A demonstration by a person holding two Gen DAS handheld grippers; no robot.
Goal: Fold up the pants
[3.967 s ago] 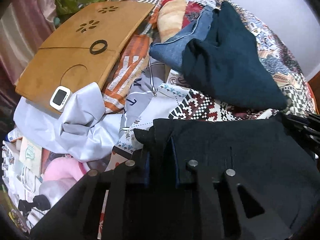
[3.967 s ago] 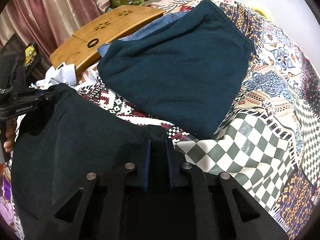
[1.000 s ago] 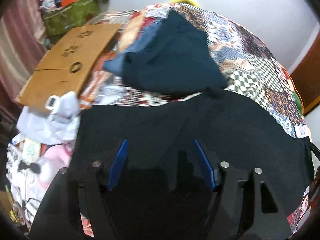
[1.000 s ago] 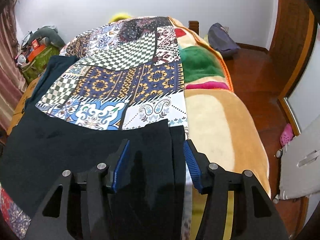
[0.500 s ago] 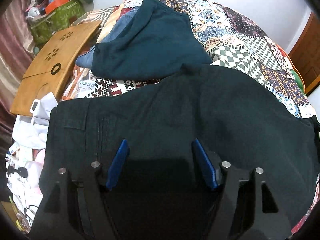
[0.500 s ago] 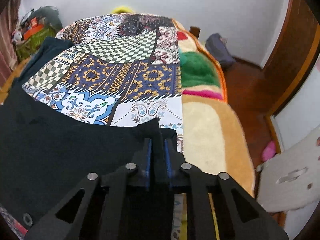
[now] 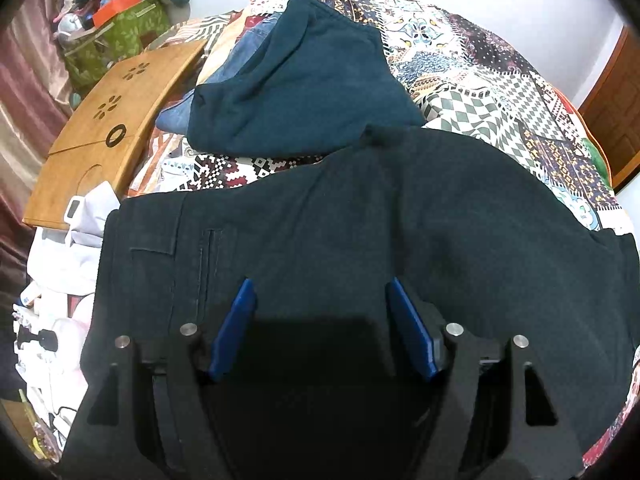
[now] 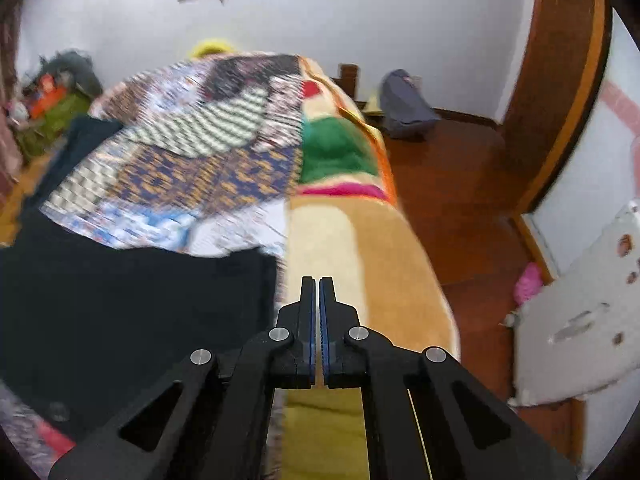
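Observation:
The black pants (image 7: 360, 220) lie spread across the patterned bedspread (image 7: 500, 80), waistband and back pocket to the left. My left gripper (image 7: 320, 292) hovers over the waist end, its blue-padded jaws wide open with nothing between them. In the right wrist view the pants (image 8: 120, 300) lie at the left, their end near the bed's right side. My right gripper (image 8: 319, 284) is shut and empty, just right of that end, over the tan blanket (image 8: 360, 260). The right wrist view is blurred by motion.
A dark teal garment (image 7: 304, 80) lies on blue jeans (image 7: 240, 64) beyond the pants. A wooden lap tray (image 7: 108, 128) and white cloth (image 7: 64, 248) sit at the left. On the right are wooden floor (image 8: 460, 184), a grey bag (image 8: 404, 104) and a door frame (image 8: 568, 80).
My right gripper, shut on the pants' end half a second ago, has come off it and swung right, empty. My left gripper stays open over the waist, slightly closer.

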